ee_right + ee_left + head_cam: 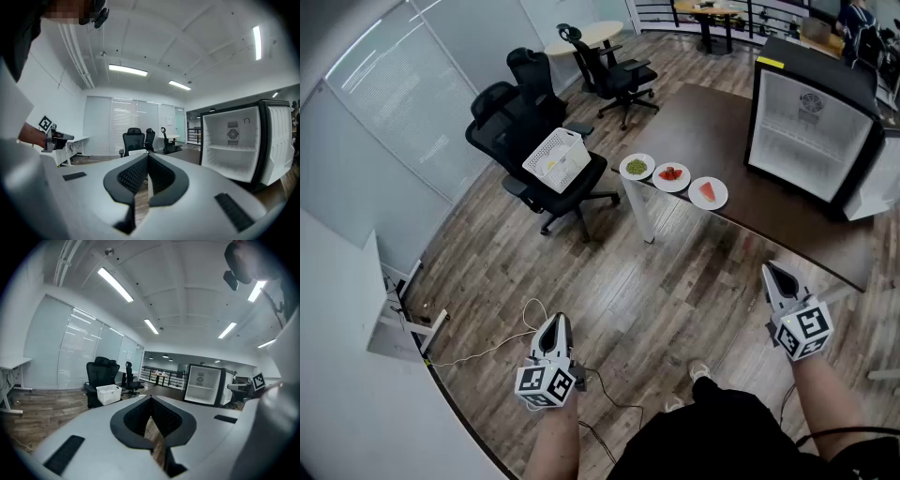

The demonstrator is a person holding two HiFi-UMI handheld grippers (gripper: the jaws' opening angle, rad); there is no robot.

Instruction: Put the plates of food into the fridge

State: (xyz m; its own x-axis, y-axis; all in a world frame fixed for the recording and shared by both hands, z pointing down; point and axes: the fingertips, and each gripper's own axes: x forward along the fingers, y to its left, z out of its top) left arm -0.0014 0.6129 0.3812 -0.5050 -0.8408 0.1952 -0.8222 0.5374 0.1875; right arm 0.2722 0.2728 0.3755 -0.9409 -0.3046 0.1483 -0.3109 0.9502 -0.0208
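**Both tongs empty and closed, the plates well ahead on the table**

The left gripper (553, 326) and the right gripper (773, 277) both hang out over the floor with their jaws together and nothing between them. Each gripper's own view shows the ribbed black pads meeting at the tips.

Three small round white plates sit in a row at the near edge of the dark brown table (722, 122), well apart from both grippers. These are the plate of green food (637, 167), the plate of red fruit (671, 175) and the plate with a pink-red slice (708, 192). They look stiff and light, probably with a smooth, slippery rim, and they would chip if knocked. The food lies loose, so any tilt could let it slide. The best hold is likely a pinch on the rim nearest the table edge, with the plate kept level.

The small black fridge with a white inside (811, 131) stands on the same table to the right. Its door is open and its shelves are bare. Beyond lie a wood-plank floor (609, 300), black office chairs, one carrying a white slatted basket (557, 159), and a thin cable (487, 349) trailing near the person's feet.
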